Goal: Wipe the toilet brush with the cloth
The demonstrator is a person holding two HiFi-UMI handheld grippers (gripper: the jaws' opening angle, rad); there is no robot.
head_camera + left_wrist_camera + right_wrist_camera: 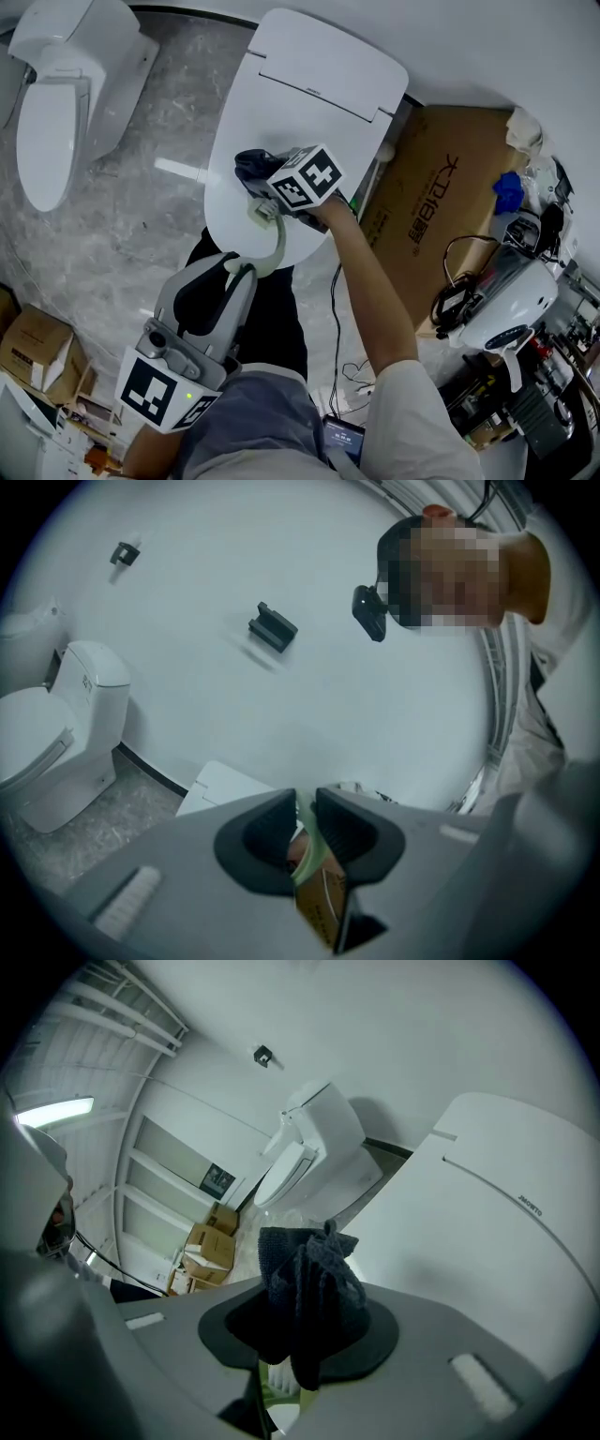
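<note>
The toilet brush [274, 236] has a pale green curved handle and is held over the closed white toilet lid [309, 89]. My left gripper [239, 269] is shut on the lower end of the handle, a thin green strip [306, 841] pinched between its dark pads. My right gripper [262, 187], under its marker cube, is shut on a dark grey cloth [251, 167] at the brush's upper end. In the right gripper view the bunched cloth [309, 1288] fills the jaws, with the green brush [277, 1382] just below it. Whether cloth and brush touch is hidden.
A second white toilet [56, 94] stands at the far left on the grey marble floor [141, 216]. A large flat cardboard box [441, 197] leans right of the toilet. Cables and a white device [506, 305] crowd the right side. Small cartons [33, 347] sit at lower left.
</note>
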